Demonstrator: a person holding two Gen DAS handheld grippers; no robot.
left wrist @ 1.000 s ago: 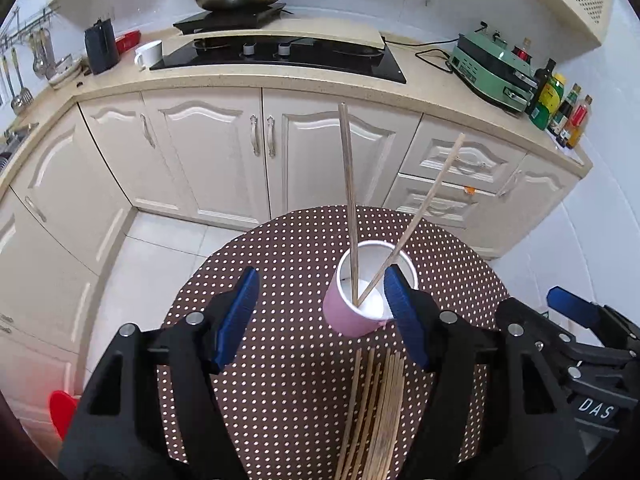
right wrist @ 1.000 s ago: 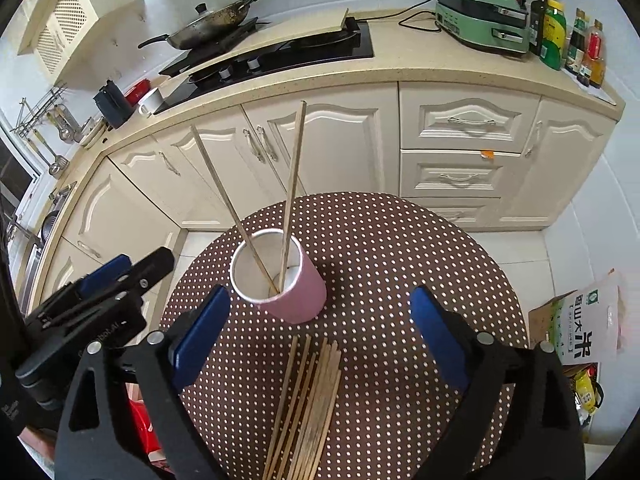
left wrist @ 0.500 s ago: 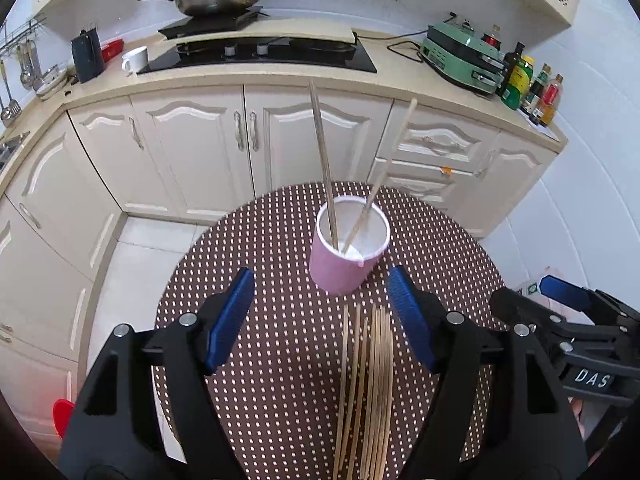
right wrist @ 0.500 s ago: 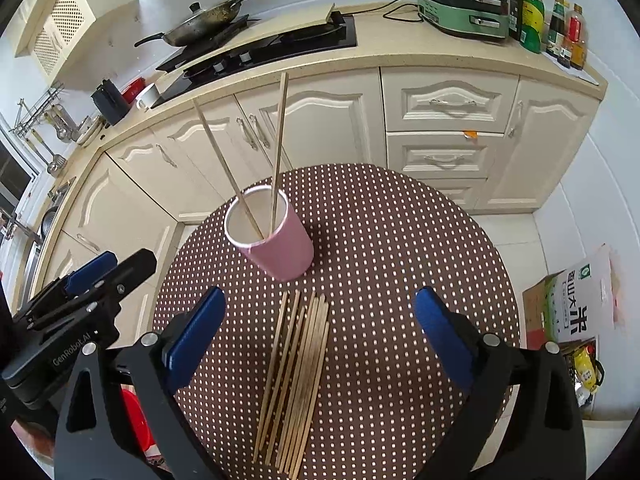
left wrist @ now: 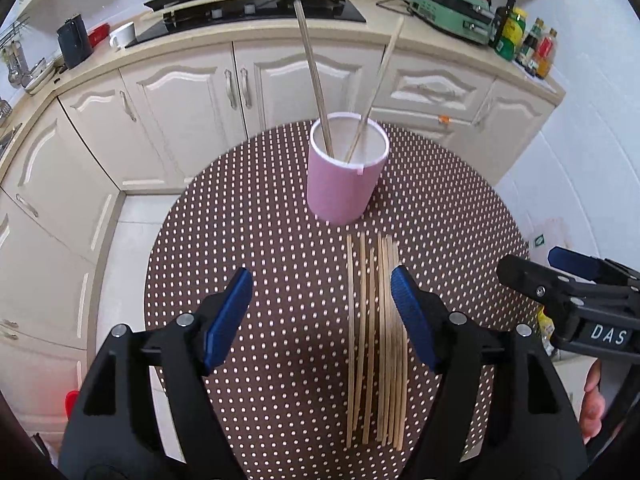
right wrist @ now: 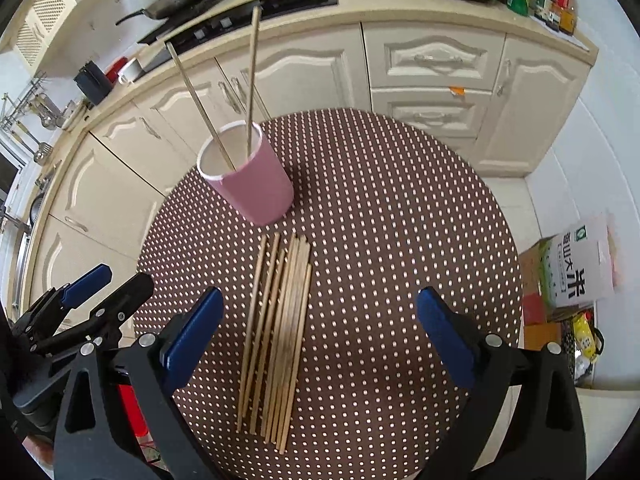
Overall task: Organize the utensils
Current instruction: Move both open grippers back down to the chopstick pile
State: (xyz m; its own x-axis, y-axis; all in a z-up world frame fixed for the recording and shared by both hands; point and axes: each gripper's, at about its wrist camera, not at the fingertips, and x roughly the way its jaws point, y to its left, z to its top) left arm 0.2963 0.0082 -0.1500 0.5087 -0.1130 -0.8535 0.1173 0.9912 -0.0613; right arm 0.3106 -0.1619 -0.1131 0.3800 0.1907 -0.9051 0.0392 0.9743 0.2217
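— Hovering over the loose chopsticks [left wrist: 374,340], are we? Both tools look released to me.

— Yes. The left tool [left wrist: 320,316] has just been spreading its jaws and nothing sits between its pads; its right-hand pad merely overlaps the edge of the row, low and right of centre in the left wrist view. The right tool [right wrist: 318,330] stands wide too, also empty, straddling the row in the lower middle of its own view.

— And the goal?

— The pink cup [left wrist: 346,176], upright on the dotted table [left wrist: 256,240] in the upper middle of the frame, with two sticks [right wrist: 224,92] already leaning inside it. The rest lie flat just below it, side by side, tips toward the cup.

— How would you take the next one?

— I'd pick an outer stick, since the middle ones touch their neighbours. Come down with the pads across its width, near mid-length so it doesn't tip, then lift it clear before tilting it into the cup.

— Anything you can't make out?

— The exact count; several sticks overlap. In the left view the tool covers part of the row's right edge. The cup's bottom is out of sight, and the left view shows only part of the right tool [left wrist: 572,292].
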